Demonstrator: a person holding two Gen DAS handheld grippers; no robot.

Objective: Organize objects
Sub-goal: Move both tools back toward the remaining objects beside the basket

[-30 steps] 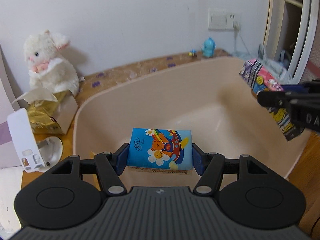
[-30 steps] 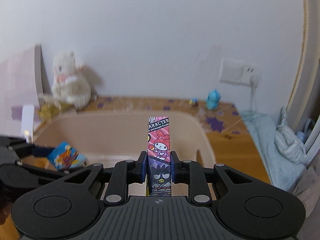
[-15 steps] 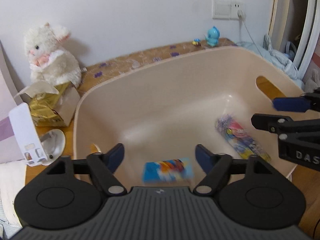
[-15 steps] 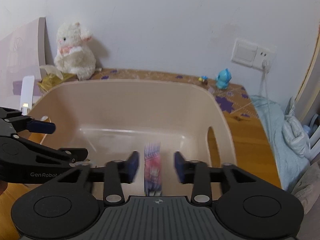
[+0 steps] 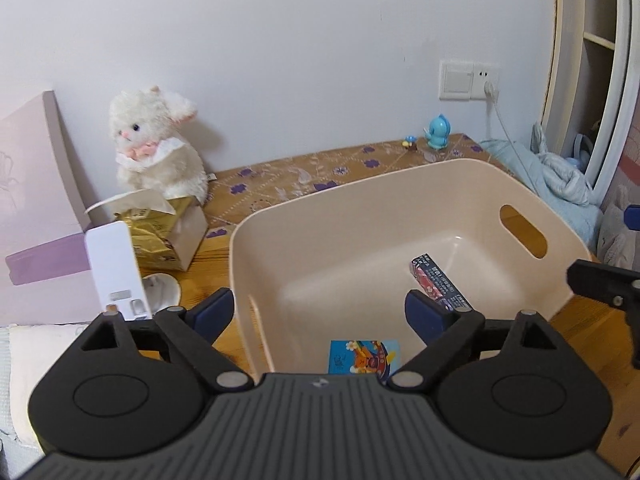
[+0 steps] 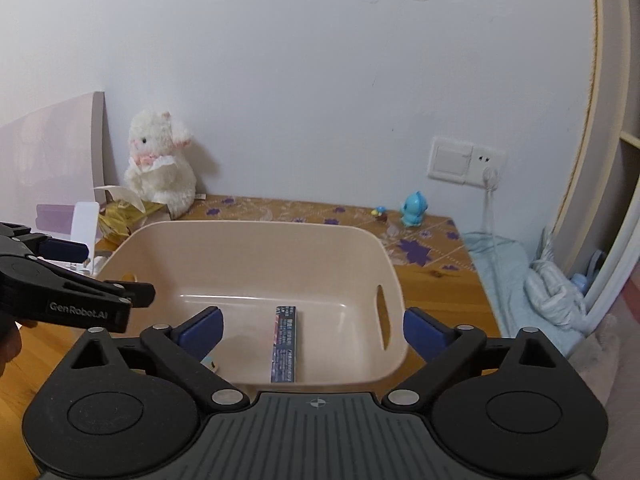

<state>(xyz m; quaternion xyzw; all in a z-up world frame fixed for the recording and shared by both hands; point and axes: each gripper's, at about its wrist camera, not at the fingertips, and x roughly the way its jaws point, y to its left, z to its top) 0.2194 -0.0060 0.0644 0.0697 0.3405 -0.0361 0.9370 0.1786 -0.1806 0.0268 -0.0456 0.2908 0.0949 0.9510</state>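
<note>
A beige plastic tub (image 5: 360, 196) (image 6: 256, 230) stands on the wooden table. A blue cartoon tissue pack (image 5: 362, 356) lies on the tub floor near its front wall; only its corner (image 6: 211, 363) shows in the right wrist view. A pink and dark cartoon pack (image 5: 438, 282) (image 6: 285, 344) lies on the tub floor to the right. My left gripper (image 5: 320, 314) is open and empty above the tub's near side. My right gripper (image 6: 314, 330) is open and empty above the tub's near rim.
A white plush rabbit (image 5: 156, 148) sits by the wall. A gold tissue box (image 5: 160, 232) and a white stand (image 5: 116, 272) are left of the tub. A blue toy figure (image 5: 438, 132) stands near the wall socket (image 5: 468, 80). Light blue cloth (image 6: 520, 276) lies at the right.
Both grippers opened and let go of their packs, which dropped into the tub. Both grippers then rose and drew back from it.
</note>
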